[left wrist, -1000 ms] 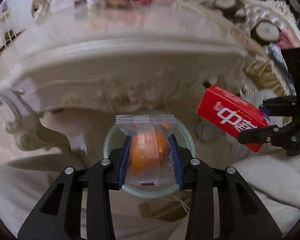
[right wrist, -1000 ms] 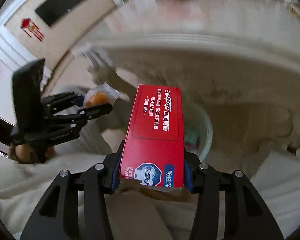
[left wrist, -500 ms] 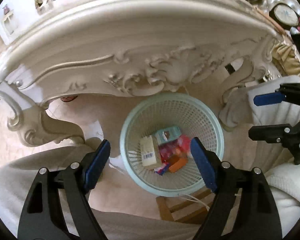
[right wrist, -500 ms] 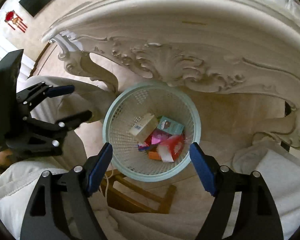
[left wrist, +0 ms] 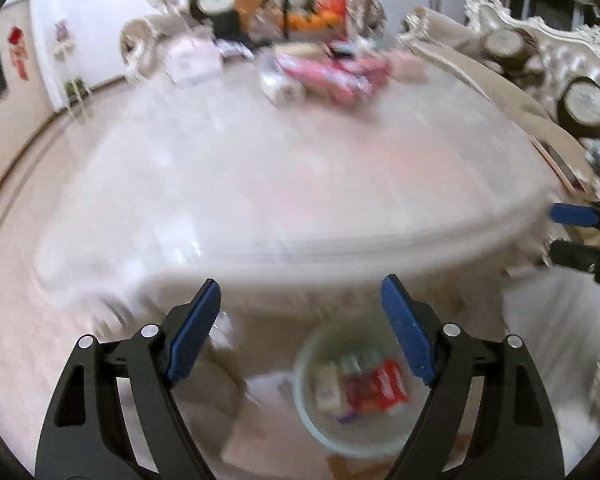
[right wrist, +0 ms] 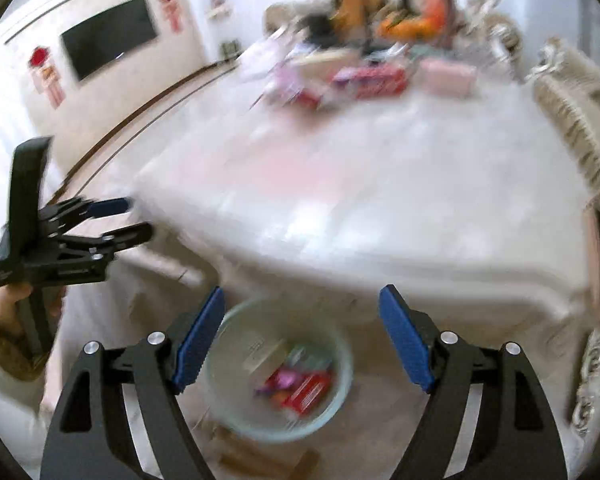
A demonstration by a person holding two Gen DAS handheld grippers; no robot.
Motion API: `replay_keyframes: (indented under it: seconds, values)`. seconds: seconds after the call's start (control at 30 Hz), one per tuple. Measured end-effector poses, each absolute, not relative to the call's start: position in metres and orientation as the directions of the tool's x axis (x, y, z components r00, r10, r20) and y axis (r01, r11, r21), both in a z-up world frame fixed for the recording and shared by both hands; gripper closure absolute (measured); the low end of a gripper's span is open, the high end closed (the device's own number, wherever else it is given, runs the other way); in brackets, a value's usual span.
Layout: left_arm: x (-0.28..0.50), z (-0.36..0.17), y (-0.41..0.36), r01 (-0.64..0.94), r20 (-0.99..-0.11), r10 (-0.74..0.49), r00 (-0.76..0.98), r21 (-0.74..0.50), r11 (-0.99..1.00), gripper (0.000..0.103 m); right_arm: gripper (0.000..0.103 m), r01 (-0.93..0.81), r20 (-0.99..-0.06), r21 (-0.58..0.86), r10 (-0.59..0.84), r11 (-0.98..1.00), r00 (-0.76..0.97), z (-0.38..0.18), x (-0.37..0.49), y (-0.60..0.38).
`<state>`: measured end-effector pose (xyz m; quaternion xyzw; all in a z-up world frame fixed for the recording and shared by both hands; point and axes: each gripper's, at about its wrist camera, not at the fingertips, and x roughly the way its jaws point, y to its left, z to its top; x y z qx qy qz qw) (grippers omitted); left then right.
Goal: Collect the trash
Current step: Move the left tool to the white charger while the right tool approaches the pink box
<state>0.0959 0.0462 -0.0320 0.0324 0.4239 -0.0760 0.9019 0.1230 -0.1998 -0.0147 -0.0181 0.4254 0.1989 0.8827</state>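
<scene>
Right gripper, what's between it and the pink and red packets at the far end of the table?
In the right wrist view, only bare tabletop lies between the right gripper and the packets; blur could hide something small.

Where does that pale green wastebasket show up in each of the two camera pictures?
Left wrist view: the wastebasket sits at the bottom, right of centre, partly behind the right finger of the open left gripper.
Right wrist view: the wastebasket sits at the bottom, left of centre, between the fingers of the open right gripper.
Shared landmark: the pale table, its near edge just above the basket.
</scene>
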Motion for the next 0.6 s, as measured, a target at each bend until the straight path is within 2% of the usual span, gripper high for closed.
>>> replay_keyframes:
  seconds: [0.23, 0.37, 0.6]
  values:
    - [0.193, -0.012, 0.048, 0.062, -0.719, -0.019, 0.694, 0.034, 0.997, 0.023, 0.028, -0.24, -0.711, 0.106, 0.243, 0.965, 0.66, 0.003, 0.202, -0.217]
    - [0.24, -0.017, 0.045, 0.02, -0.738, -0.003, 0.675, 0.014, 1.0, 0.023, 0.028, -0.173, -0.717, 0.08, 0.178, 0.982, 0.674, 0.002, 0.251, -0.23]
    - [0.29, -0.037, 0.027, 0.036, -0.779, -0.002, 0.628, 0.027, 0.999, 0.023, 0.028, -0.122, -0.761, 0.077, 0.137, 0.99, 0.634, -0.011, 0.314, -0.244]
